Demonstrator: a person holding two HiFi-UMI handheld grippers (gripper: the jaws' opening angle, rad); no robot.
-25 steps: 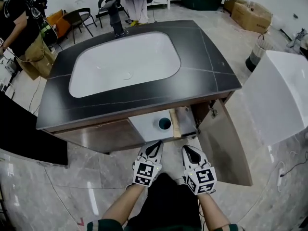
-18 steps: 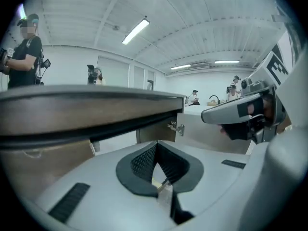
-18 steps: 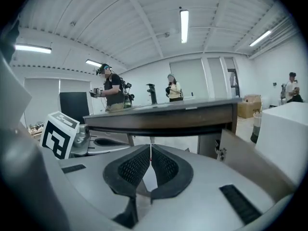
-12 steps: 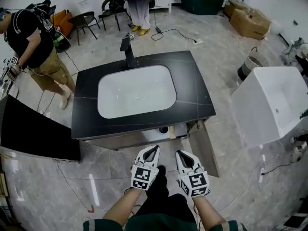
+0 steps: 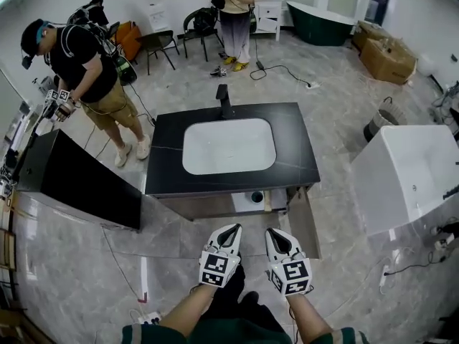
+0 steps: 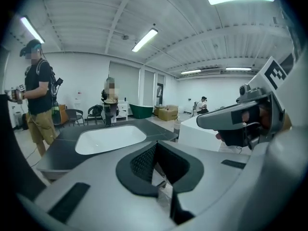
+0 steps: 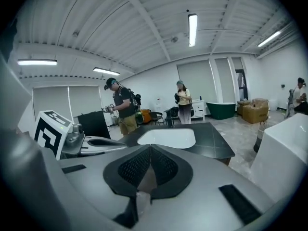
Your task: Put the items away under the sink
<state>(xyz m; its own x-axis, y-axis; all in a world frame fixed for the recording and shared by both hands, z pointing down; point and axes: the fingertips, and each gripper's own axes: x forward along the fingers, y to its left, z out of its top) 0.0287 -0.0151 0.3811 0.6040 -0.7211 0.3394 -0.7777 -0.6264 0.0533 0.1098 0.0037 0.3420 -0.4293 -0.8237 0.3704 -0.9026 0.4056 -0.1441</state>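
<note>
The black-topped vanity (image 5: 294, 160) with a white sink basin (image 5: 229, 145) stands ahead of me on the floor. Its right cabinet door (image 5: 305, 221) hangs open. Inside the open space a teal round item (image 5: 257, 197) sits beside a wooden divider (image 5: 267, 200). My left gripper (image 5: 232, 229) and right gripper (image 5: 272, 233) hover side by side in front of the vanity, well above the floor, both shut and empty. The left gripper (image 6: 155, 147) points over the basin (image 6: 110, 137). The right gripper (image 7: 150, 150) faces the same basin (image 7: 167, 137).
A white tub (image 5: 409, 170) stands right of the vanity and a black cabinet (image 5: 79, 181) to its left. One person (image 5: 82, 70) stands at the far left, another (image 5: 235, 9) behind the vanity. Chairs, cardboard boxes (image 5: 387, 59) and cables lie around.
The view has risen and pulled back, so the vanity looks smaller and farther. Both grippers came up together, still side by side, shut and empty.
</note>
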